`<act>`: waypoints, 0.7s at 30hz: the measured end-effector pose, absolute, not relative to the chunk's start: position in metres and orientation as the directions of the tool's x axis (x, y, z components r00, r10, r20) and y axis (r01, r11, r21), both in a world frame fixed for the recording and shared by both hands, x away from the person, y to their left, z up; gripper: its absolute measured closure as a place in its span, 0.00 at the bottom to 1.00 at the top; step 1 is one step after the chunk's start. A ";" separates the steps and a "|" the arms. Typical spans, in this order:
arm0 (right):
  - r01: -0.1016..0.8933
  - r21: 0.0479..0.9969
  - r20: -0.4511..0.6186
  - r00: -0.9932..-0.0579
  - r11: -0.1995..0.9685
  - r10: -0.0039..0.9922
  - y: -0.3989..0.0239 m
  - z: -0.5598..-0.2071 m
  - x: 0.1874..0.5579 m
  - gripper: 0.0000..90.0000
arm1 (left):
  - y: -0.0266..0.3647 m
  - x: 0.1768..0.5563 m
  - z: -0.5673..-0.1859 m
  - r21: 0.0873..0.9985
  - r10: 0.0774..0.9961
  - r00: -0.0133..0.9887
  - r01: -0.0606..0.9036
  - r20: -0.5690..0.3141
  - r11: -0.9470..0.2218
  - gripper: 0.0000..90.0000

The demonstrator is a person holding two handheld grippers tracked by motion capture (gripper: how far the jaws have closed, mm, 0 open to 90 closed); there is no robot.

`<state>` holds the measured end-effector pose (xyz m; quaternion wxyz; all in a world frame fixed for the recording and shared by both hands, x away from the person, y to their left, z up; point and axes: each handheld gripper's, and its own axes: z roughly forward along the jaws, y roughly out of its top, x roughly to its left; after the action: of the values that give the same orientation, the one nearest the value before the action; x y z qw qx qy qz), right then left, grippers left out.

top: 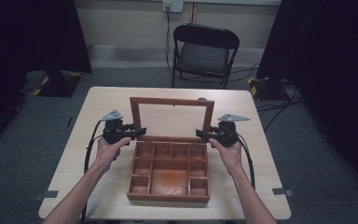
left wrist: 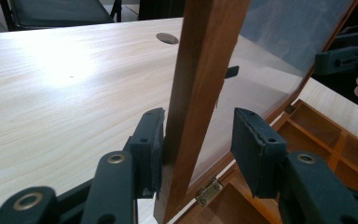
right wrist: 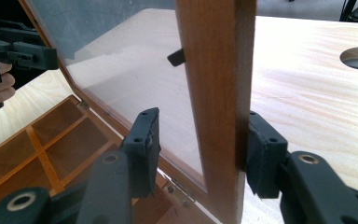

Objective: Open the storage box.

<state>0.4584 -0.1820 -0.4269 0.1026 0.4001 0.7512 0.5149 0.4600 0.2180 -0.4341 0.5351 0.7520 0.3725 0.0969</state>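
Observation:
A wooden box [top: 170, 186] with several empty compartments sits on the table, its glass-paned lid [top: 171, 100] standing upright at the back. My left gripper [top: 140, 132] straddles the lid's left rail [left wrist: 205, 70]. One pad [left wrist: 151, 140] touches the wood and the other pad [left wrist: 251, 144] stands off it, so the left gripper [left wrist: 198, 126] is open. My right gripper [top: 201, 135] straddles the right rail [right wrist: 216, 70]. Its outer pad [right wrist: 261, 149] rests against the wood and the inner pad [right wrist: 144, 140] is apart from it, so the right gripper [right wrist: 204, 123] is open too.
The light wooden table [top: 107, 102] has a round cable hole [left wrist: 168, 38] behind the lid. A black folding chair [top: 205, 51] stands beyond the far edge. Brass hinges [left wrist: 208, 191] join the lid to the box. Dark curtains hang at both sides.

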 end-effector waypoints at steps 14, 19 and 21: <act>0.493 0.862 0.262 -0.638 0.123 0.724 -0.181 -0.434 0.467 0.61 | 0.223 0.462 -0.444 0.861 0.678 0.684 0.486 -0.268 -0.150 0.62; 0.502 0.856 0.263 -0.629 0.124 0.732 -0.180 -0.435 0.471 0.61 | 0.224 0.464 -0.446 0.858 0.684 0.678 0.491 -0.270 -0.148 0.64; 0.507 0.853 0.261 -0.626 0.129 0.735 -0.179 -0.434 0.473 0.61 | 0.224 0.465 -0.447 0.855 0.685 0.675 0.496 -0.273 -0.148 0.64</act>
<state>0.4731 -0.1793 -0.4343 0.1118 0.4177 0.7429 0.5109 0.4654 0.2244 -0.4468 0.5214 0.7521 0.3928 0.0907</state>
